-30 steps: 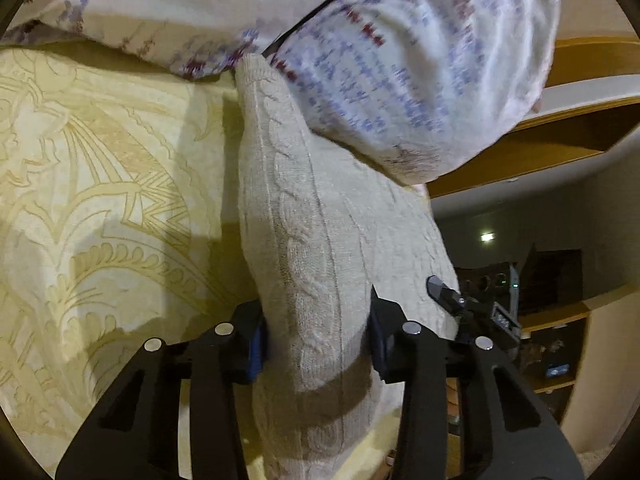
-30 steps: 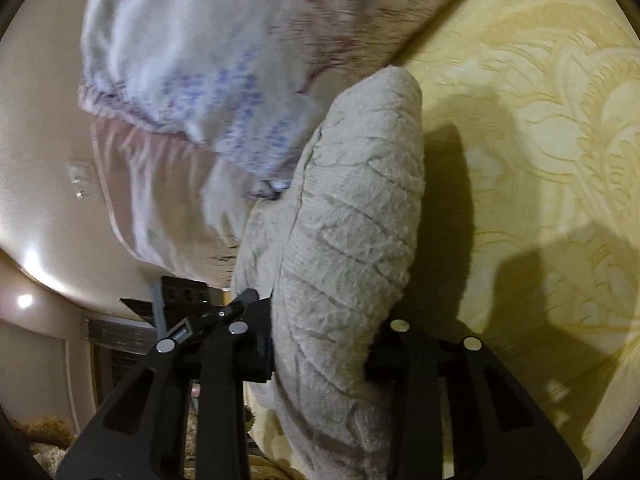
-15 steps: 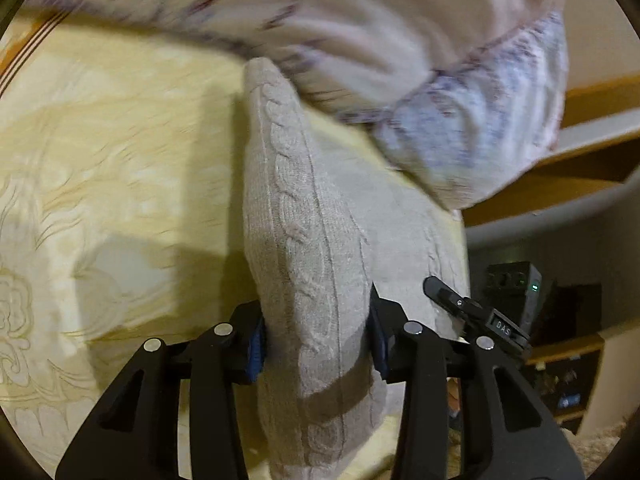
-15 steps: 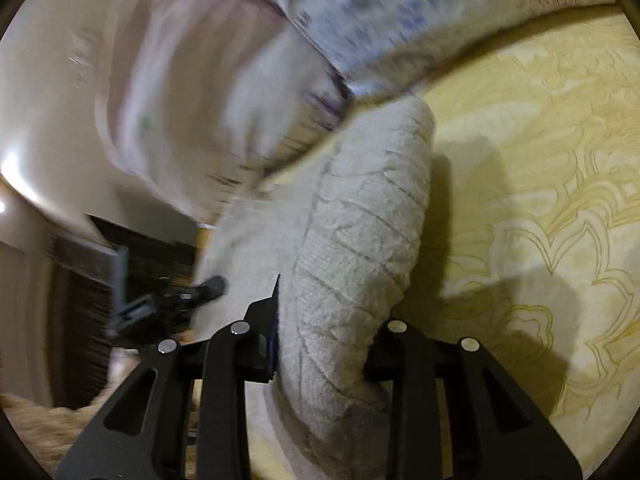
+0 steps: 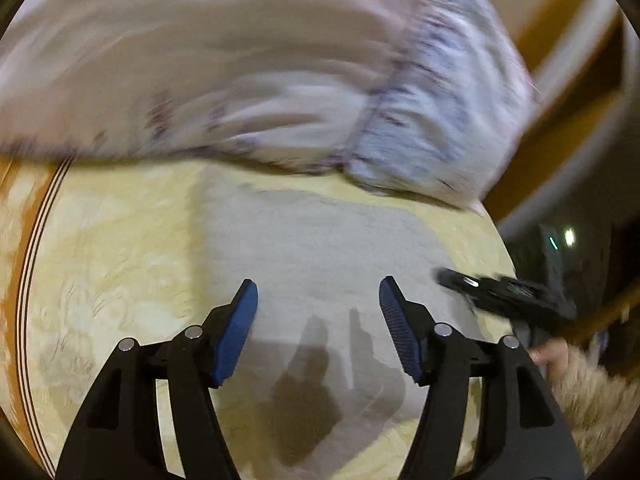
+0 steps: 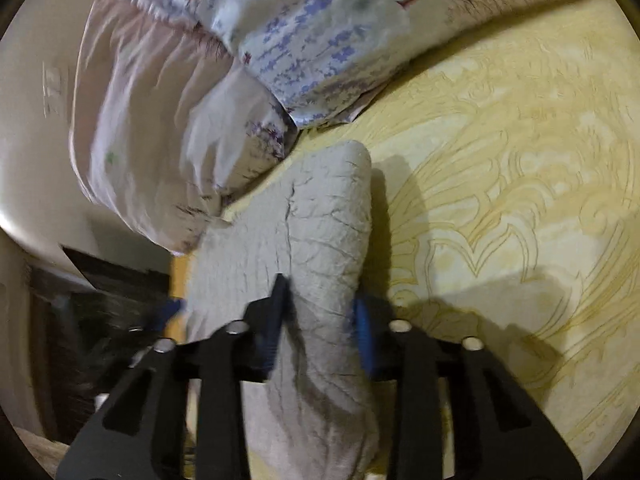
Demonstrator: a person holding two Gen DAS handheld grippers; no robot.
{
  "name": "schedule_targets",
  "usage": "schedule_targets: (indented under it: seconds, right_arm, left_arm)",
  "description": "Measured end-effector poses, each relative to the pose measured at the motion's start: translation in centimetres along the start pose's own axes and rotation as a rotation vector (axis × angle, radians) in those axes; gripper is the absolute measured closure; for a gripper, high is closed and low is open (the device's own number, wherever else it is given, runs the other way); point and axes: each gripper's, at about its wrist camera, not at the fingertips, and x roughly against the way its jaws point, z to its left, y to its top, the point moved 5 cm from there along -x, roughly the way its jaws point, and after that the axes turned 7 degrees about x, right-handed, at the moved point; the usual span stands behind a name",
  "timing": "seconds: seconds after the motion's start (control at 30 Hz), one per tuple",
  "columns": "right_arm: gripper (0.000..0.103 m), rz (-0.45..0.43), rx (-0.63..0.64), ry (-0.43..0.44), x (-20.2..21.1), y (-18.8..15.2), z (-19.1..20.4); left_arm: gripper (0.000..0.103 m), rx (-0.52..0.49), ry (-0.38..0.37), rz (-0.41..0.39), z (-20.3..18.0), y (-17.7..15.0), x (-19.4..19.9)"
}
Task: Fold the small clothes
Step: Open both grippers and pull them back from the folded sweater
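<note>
Jaws of the left gripper (image 5: 318, 292) spread wider above the beige cable-knit sweater (image 5: 320, 256) on the yellow patterned bedspread (image 5: 120, 260), having released the fold pinched a second ago; right gripper (image 6: 320, 300) tightens, still clamping its fold.

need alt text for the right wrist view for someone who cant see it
The right gripper pinches a raised fold of a beige cable-knit garment, its jaws closing on the fabric. The garment lies on a yellow patterned bedspread, with a floral pillow beyond it.
</note>
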Motion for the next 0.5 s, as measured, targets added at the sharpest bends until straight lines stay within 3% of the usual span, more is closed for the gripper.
schedule_targets:
  seconds: [0.07, 0.23, 0.3, 0.37, 0.43, 0.5]
  right_arm:
    - [0.091, 0.0, 0.018, -0.071, 0.0, 0.2, -0.5]
    - [0.091, 0.015, 0.038, -0.165, -1.1, 0.8, -1.3]
    - [0.085, 0.025, 0.061, -0.2, -1.0, 0.9, -1.0]
    - [0.067, 0.0, 0.107, -0.256, -0.2, 1.0, -0.3]
    - [0.067, -0.085, 0.197, -0.285, 1.9, 0.7, 1.4]
    - [0.067, -0.143, 0.288, -0.239, 3.7, -0.3, 3.5]
  left_arm:
    - [0.038, -0.08, -0.005, 0.03, -1.7, -0.6, -0.8]
    - [0.038, -0.146, 0.082, 0.108, -2.1, -2.2, -4.1]
    - [0.037, -0.206, 0.129, 0.098, -2.5, -2.4, -4.9]
    - [0.037, -0.208, 0.141, 0.09, -2.5, -2.5, -4.7]
    - [0.037, -0.178, 0.126, 0.071, -2.3, -2.4, -3.7]
    - [0.036, -0.165, 0.132, 0.029, -2.1, -2.4, -2.2]
